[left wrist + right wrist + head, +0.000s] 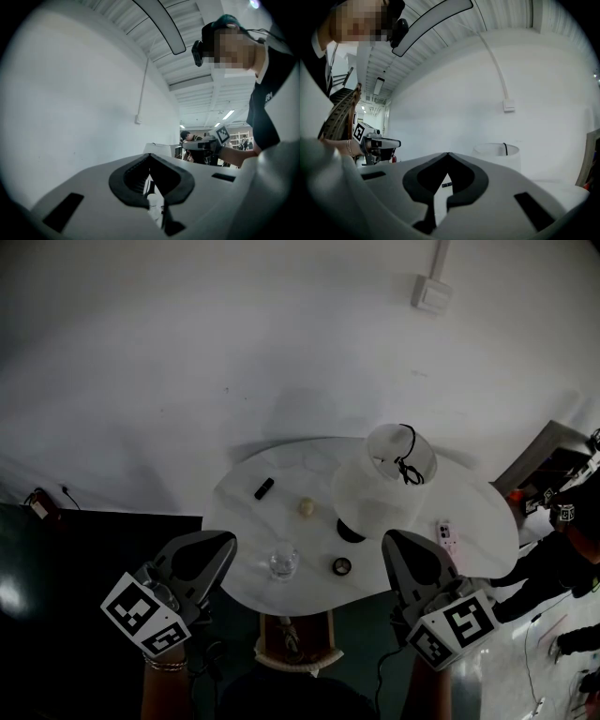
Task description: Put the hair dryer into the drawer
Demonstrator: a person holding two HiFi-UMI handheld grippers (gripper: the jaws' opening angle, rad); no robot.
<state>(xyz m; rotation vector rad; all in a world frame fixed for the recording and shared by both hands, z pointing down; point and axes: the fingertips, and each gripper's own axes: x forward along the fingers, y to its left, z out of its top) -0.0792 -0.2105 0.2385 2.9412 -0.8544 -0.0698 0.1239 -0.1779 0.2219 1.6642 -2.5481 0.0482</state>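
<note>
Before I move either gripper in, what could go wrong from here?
The lamp stands right ahead of the right gripper; a reach across the table could tip it. The glass sits near the front edge, by the left gripper, and could be swept off. Both grippers are shut and empty, and I can't make out a hair dryer in any view.

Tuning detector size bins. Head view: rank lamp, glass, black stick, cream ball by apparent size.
1. lamp, by far, though its shade stands nearer the camera.
2. glass.
3. black stick and cream ball look alike; no ranking.
</note>
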